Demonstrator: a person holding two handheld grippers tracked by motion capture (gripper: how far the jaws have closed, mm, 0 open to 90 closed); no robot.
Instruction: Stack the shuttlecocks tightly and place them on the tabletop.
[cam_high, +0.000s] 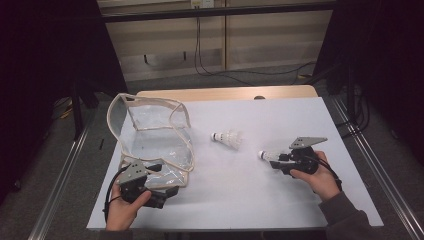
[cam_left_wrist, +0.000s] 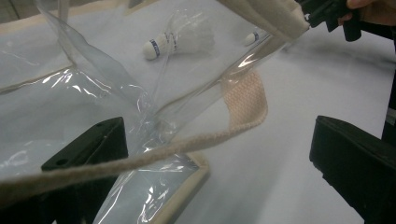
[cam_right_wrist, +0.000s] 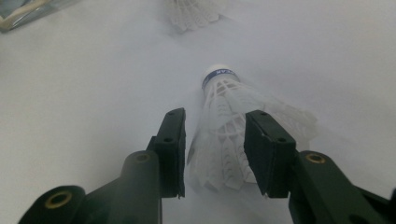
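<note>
The shuttlecock (cam_right_wrist: 229, 130) lies on the bench (cam_high: 280, 190), its skirt between your right gripper (cam_right_wrist: 212, 140) jaws, which stand narrow and barely off it. It's featherlight and crushable: pinch gently. Your left gripper (cam_high: 150, 187) jaws gape beside the clear bag (cam_high: 150, 135).

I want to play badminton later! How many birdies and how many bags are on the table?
Shuttlecocks: 2, one lying free mid-table and one between the right gripper's jaws
Clear bags: 1, beside the left gripper
Total: 3 things
</note>
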